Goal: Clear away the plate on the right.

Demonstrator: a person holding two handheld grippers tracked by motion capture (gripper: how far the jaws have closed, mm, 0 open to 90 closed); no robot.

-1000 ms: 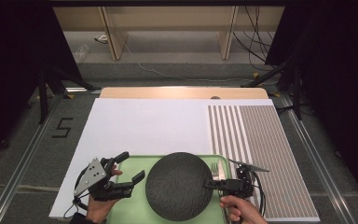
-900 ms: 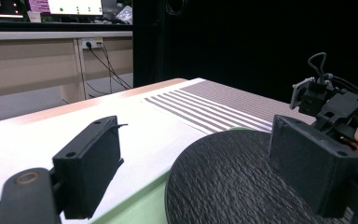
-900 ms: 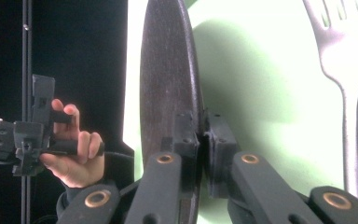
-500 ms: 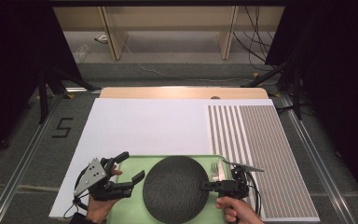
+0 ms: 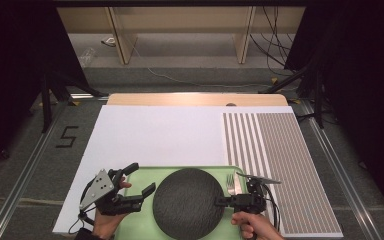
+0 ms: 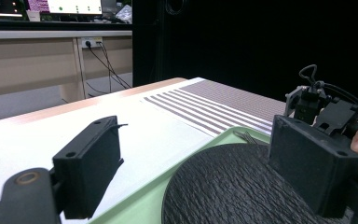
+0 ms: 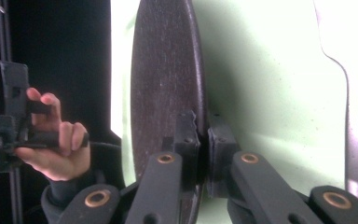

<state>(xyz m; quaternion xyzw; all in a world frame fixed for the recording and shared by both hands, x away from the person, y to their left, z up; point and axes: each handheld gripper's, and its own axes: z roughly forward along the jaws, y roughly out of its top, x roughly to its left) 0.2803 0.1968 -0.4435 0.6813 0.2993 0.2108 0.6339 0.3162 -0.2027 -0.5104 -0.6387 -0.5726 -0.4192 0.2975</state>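
A dark round textured plate (image 5: 189,202) lies on a green tray (image 5: 145,172) at the table's near edge. My right gripper (image 5: 220,202) is shut on the plate's right rim. In the right gripper view the pads (image 7: 204,135) clamp the plate's edge (image 7: 163,70) over the tray (image 7: 261,70). A metal fork (image 5: 231,184) rests on the tray just right of the plate. My left gripper (image 5: 141,178) is open beside the plate's left edge, touching nothing. In the left gripper view its wide jaws (image 6: 200,163) frame the plate (image 6: 233,186) and the fork (image 6: 247,136).
The tray sits on a white mat (image 5: 155,135). A brown-and-white striped placemat (image 5: 280,165) covers the table's right side. The wooden table edge (image 5: 195,99) runs along the back, with shelving and cables on the floor beyond.
The plate, tipped up a second ago, has come down flatter onto the tray with my right gripper still on its rim. My left gripper has stayed still.
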